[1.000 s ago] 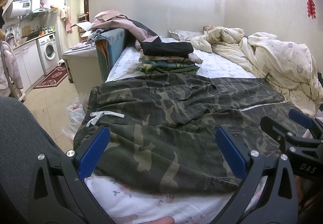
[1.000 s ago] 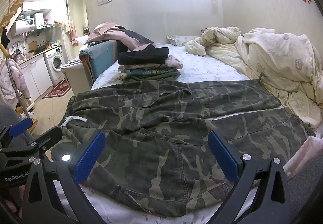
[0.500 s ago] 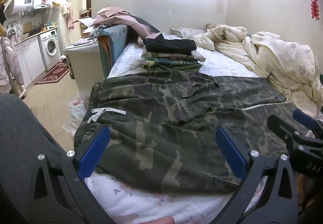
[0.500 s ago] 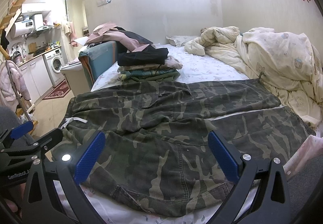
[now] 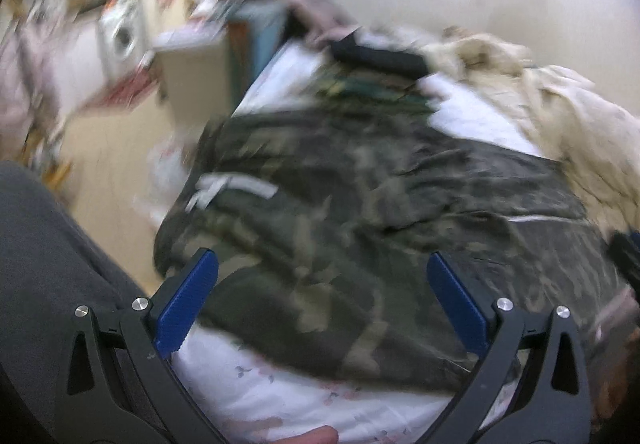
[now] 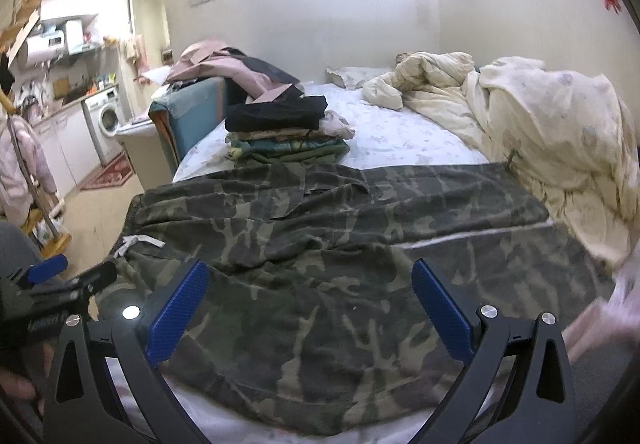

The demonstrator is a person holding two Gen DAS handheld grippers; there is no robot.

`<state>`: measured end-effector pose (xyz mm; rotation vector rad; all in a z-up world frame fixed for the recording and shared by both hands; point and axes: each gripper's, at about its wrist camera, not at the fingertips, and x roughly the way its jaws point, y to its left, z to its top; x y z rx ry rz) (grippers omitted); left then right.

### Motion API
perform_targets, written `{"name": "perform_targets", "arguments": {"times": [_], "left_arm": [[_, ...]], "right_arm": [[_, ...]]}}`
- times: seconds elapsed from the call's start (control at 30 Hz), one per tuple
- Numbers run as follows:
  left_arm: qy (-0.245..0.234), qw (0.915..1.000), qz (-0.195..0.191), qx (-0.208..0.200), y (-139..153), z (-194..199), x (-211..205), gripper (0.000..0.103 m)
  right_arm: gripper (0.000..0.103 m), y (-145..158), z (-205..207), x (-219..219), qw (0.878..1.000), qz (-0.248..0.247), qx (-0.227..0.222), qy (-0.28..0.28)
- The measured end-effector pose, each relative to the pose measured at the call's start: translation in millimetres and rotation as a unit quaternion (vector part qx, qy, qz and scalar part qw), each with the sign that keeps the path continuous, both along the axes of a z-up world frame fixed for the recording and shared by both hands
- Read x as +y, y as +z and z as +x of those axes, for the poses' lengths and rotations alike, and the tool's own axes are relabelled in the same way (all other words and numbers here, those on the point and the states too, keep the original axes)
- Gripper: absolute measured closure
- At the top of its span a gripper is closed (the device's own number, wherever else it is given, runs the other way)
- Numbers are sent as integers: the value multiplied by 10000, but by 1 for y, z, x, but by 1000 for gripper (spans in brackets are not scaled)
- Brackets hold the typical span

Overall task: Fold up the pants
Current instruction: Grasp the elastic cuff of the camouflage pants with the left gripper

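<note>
Swinging fast enough to smear my left view, I risk snagging only the top layer of the camouflage pants (image 6: 320, 244) and dragging them crooked across the bed (image 6: 400, 139). My left gripper (image 5: 320, 308) and right gripper (image 6: 310, 308) both hang released, jaws wide, grasping nothing. The pants lie spread flat at twelve o'clock just beyond both, waistband drawstring (image 6: 138, 242) toward ten o'clock, legs toward two.

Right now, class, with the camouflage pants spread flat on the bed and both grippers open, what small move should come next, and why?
Probably lower the left gripper onto the waistband edge by the white drawstring: the camouflage pants lie unfolded, and the right gripper holds nothing either.
</note>
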<state>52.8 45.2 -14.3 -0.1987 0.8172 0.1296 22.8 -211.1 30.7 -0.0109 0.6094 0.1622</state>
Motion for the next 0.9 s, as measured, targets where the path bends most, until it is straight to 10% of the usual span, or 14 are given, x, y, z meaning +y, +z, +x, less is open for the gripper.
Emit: {"name": "perform_targets", "arguments": {"times": [0.1,0.3,0.53,0.6,0.7,0.77,0.9], "left_arm": [[874,9940,-284,591,-19,24,41,0],[2425,9507,-1147,1555,-76,42,141,1],[3005,9044,-2065,2217,-145,27,176,6],[2893,9036,-2290,2177,-159,30,171,18],[2685,9116,-2418,1960,-155,39,164,63],[2432,9279,-2160,1824,-140,47,153,82],[2282,9490,-1389,1673,-110,53,143,90]], "right_arm": [[0,7,9,-8,10000,50,-53,-52],[0,-4,22,-35,9970,649,359,-227],[0,-13,31,-47,9940,841,601,-364],[0,-18,34,-48,9930,863,705,-379],[0,-24,35,-49,9915,882,842,-448],[0,-28,36,-52,9905,897,900,-531],[0,-42,38,-58,9829,1121,1299,-668]]}}
